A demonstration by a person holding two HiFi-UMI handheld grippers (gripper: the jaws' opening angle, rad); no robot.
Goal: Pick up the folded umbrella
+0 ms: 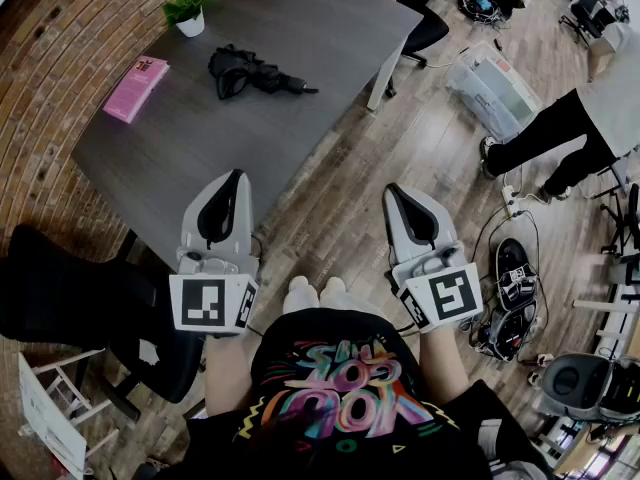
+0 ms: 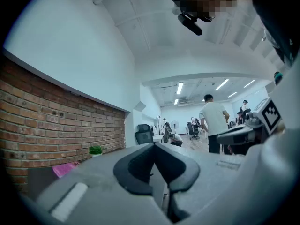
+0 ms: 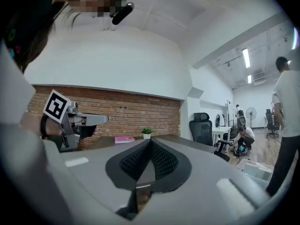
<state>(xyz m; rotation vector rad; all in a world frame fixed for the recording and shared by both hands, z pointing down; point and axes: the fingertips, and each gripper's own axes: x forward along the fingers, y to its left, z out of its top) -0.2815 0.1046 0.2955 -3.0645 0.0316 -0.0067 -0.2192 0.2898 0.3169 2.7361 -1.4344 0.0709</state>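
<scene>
A black folded umbrella (image 1: 255, 72) lies on the dark grey table (image 1: 200, 148), toward its far half. My left gripper (image 1: 236, 176) hovers over the table's near corner, well short of the umbrella, jaws together with nothing between them. My right gripper (image 1: 393, 189) is held over the wooden floor to the right of the table, shut and empty. In the left gripper view the left gripper (image 2: 154, 144) points level across the room, and in the right gripper view the right gripper (image 3: 150, 141) does the same; the umbrella is hidden behind the jaws there.
A pink box (image 1: 136, 87) and a small potted plant (image 1: 188, 13) sit on the table's left side. A black chair (image 1: 60, 298) stands at the near left. A person (image 1: 570, 128) stands at right beside a clear bin (image 1: 495, 86); cables and gear (image 1: 510, 298) litter the floor.
</scene>
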